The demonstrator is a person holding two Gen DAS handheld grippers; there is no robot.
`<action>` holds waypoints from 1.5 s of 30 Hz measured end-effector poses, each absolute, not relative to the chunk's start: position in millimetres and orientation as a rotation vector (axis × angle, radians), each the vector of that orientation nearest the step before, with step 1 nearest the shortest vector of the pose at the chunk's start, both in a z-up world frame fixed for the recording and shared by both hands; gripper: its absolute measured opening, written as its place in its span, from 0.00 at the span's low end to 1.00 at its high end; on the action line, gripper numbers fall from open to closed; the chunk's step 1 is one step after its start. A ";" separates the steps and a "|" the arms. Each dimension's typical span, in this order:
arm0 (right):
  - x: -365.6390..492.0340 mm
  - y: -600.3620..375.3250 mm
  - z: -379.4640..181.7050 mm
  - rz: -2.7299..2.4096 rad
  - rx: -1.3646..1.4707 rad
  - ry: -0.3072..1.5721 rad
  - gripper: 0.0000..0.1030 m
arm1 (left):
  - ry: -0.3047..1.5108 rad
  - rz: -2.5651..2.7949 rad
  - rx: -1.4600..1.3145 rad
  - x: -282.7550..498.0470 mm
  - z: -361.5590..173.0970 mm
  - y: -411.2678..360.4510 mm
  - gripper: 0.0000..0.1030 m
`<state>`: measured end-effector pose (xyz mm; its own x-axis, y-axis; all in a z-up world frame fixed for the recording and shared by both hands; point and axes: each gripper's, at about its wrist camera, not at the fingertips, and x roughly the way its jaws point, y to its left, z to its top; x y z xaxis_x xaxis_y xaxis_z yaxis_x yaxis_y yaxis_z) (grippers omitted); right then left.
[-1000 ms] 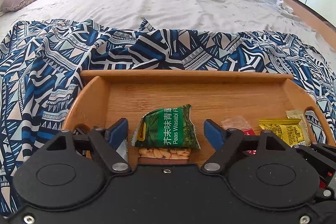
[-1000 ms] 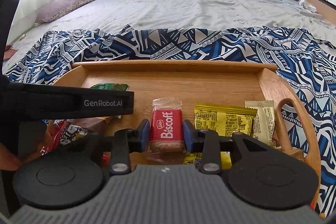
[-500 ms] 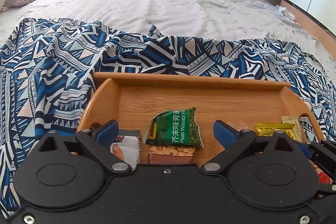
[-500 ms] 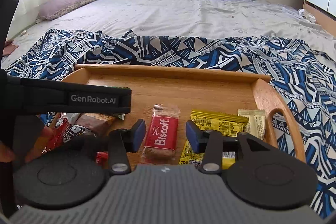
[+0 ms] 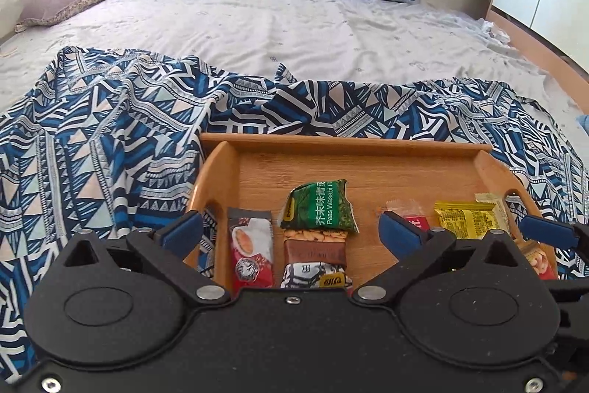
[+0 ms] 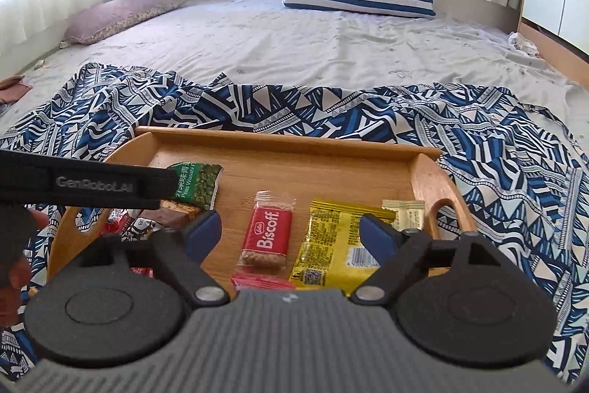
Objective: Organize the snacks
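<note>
Already both sets of jaws were opening, nothing pinched: left gripper over the wasabi peas, right gripper over the Biscoff, lower centre on the tray. Overlapping packets risked a double grab.

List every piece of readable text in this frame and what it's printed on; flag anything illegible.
"Biscoff" on the red biscuit pack lying in the wooden tray.
"Peas Wasabi F", cut off, with Chinese characters beside it, on the green packet.
"GenRobot.AI", slightly blurred, on the black strap at the left of the right wrist view.
Fine print and codes on the yellow packet: too small to read.
Yellow logo on the black-and-white wrapper: blurred.
</note>
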<state>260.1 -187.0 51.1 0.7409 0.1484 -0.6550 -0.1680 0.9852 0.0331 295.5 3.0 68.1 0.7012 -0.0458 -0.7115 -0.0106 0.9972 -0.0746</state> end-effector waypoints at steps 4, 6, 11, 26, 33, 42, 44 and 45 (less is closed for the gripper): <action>248.7 -193.2 57.9 0.158 -0.016 0.710 0.90 | 0.783 -0.025 -0.074 275.8 77.4 6.7 0.99; 241.4 -195.8 61.7 0.154 -0.013 0.704 0.91 | 0.777 -0.029 -0.065 265.3 81.8 7.2 0.99; 221.0 -200.5 69.6 0.158 -0.019 0.687 0.96 | 0.762 -0.030 -0.035 240.0 91.2 6.3 0.99; 169.1 -214.2 66.9 0.144 0.006 0.699 1.00 | 0.729 -0.043 -0.001 168.4 90.4 3.4 1.00; 143.7 -215.9 63.7 0.156 0.027 0.687 1.00 | 0.701 -0.056 -0.003 140.3 88.8 -2.9 1.00; 115.6 -215.8 51.4 0.143 0.011 0.667 1.00 | 0.705 -0.033 0.036 108.9 67.1 -13.5 1.00; 109.5 -216.3 45.9 0.135 0.009 0.667 1.00 | 0.715 -0.035 0.031 104.0 62.2 -13.1 1.00; 107.2 -216.7 43.5 0.134 0.011 0.670 1.00 | 0.717 -0.035 0.031 102.0 60.4 -13.3 1.00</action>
